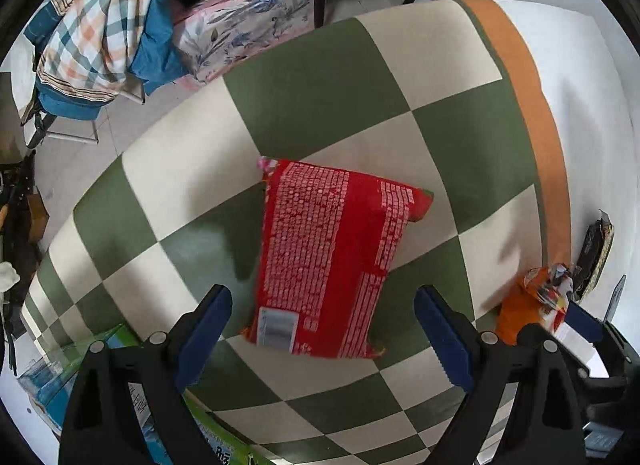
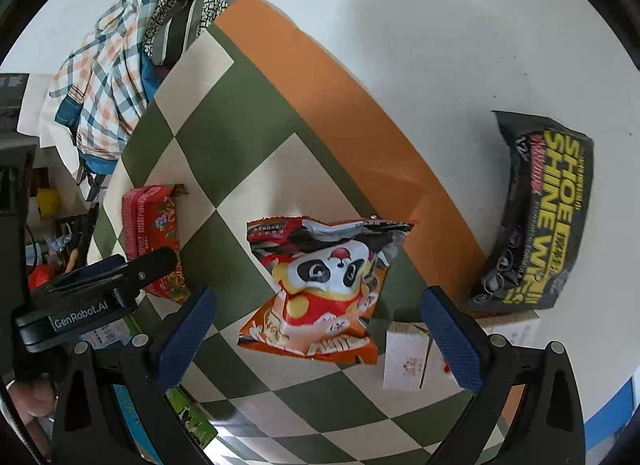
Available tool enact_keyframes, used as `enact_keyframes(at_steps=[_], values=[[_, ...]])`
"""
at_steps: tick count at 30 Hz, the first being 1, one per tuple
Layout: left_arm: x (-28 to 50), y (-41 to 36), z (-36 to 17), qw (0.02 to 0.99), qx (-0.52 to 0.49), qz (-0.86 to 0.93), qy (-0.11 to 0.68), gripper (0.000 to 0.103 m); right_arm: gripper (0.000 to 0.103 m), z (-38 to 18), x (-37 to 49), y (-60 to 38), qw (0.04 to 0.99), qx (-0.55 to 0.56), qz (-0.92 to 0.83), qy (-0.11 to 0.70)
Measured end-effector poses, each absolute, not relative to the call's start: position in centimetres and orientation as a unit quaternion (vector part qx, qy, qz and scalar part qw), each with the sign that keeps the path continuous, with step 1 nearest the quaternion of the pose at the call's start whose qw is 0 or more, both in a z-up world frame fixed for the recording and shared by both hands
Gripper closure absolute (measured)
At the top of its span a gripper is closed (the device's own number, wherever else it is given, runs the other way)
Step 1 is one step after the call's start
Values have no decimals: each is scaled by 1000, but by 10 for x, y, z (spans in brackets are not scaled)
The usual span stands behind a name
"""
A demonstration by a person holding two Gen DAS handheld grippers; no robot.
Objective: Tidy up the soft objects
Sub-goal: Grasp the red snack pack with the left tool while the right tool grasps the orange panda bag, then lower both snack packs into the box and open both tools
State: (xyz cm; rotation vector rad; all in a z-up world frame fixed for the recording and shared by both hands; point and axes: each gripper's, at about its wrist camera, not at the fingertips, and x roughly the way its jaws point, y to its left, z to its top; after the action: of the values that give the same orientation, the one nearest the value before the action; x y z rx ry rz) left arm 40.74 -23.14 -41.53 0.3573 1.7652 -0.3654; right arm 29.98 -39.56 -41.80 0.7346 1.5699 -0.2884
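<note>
A red soft pack (image 1: 328,257) with white print lies on the green and cream checked cloth (image 1: 312,97). My left gripper (image 1: 324,329) is open, its blue pads on either side of the pack's near end, not touching it. In the right wrist view an orange panda snack bag (image 2: 320,289) lies on the cloth. My right gripper (image 2: 316,337) is open and empty, its pads on either side of the bag's near end. The red pack (image 2: 152,233) shows at left there, with the left gripper (image 2: 100,285) over it. The panda bag (image 1: 536,305) shows at right in the left view.
A black shoe shine wipes pack (image 2: 536,217) lies on the white table at right. A small white box (image 2: 408,357) sits by my right pad. Green and blue packs (image 1: 80,369) lie at the near left edge. Plaid and floral cloths (image 1: 100,25) hang on chairs behind.
</note>
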Motion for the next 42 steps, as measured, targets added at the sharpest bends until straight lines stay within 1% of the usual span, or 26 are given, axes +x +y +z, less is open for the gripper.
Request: enact_keyframes(at_steps=[2, 3, 4, 5, 6, 7, 8, 9, 10, 11, 12, 13, 15, 17, 20, 25, 27, 32, 35, 38, 42], values=[[406, -234, -419, 605, 160, -159, 764, 9, 1, -426, 305, -395, 634, 321, -124, 692], [406, -235, -420, 604, 163, -160, 764, 13, 3, -429, 308, -393, 632, 322, -122, 694], [404, -237, -422, 603, 167, -161, 764, 27, 4, -431, 309, -390, 631, 322, -121, 696], [403, -237, -424, 601, 170, -158, 765, 36, 5, -434, 310, -387, 629, 321, -121, 698], [403, -239, -424, 605, 179, -154, 761, 39, 7, -436, 312, -385, 628, 321, -122, 699], [404, -239, -423, 609, 185, -156, 756, 46, 8, -438, 313, -384, 626, 321, -123, 700], [403, -241, -422, 611, 189, -160, 752, 52, 15, -440, 315, -383, 625, 322, -124, 700], [402, -242, -421, 612, 190, -162, 750, 56, 25, -442, 315, -382, 623, 323, -126, 701], [402, -242, -420, 612, 191, -163, 750, 58, 25, -444, 317, -380, 621, 322, -131, 702], [401, -242, -419, 614, 191, -163, 749, 58, 30, -442, 315, -381, 624, 320, -134, 700], [401, -242, -418, 615, 191, -163, 747, 59, 40, -442, 316, -379, 625, 316, -138, 700], [401, -241, -417, 617, 191, -162, 746, 60, 45, -441, 317, -378, 627, 310, -142, 701], [400, -239, -414, 624, 192, -159, 741, 61, 52, -440, 318, -376, 626, 313, -141, 700], [397, -235, -407, 631, 184, -161, 737, 61, 54, -438, 318, -374, 628, 312, -141, 699], [390, -226, -382, 648, 164, -168, 724, 61, 58, -430, 314, -368, 635, 305, -136, 697], [374, -196, -324, 681, 109, -181, 701, 61, 59, -396, 306, -354, 655, 301, -111, 684], [361, -175, -295, 697, 86, -183, 688, 61, 59, -372, 300, -343, 668, 298, -92, 676], [316, -113, -227, 740, 53, -177, 647, 61, 59, -321, 283, -305, 695, 285, -43, 659], [291, -70, -199, 759, 37, -161, 630, 61, 59, -296, 274, -272, 706, 278, -11, 652], [266, -27, -185, 768, 33, -138, 624, 61, 59, -277, 266, -233, 709, 268, 28, 652], [247, 27, -186, 770, 23, -103, 629, 61, 59, -256, 261, -179, 714, 242, 69, 653]])
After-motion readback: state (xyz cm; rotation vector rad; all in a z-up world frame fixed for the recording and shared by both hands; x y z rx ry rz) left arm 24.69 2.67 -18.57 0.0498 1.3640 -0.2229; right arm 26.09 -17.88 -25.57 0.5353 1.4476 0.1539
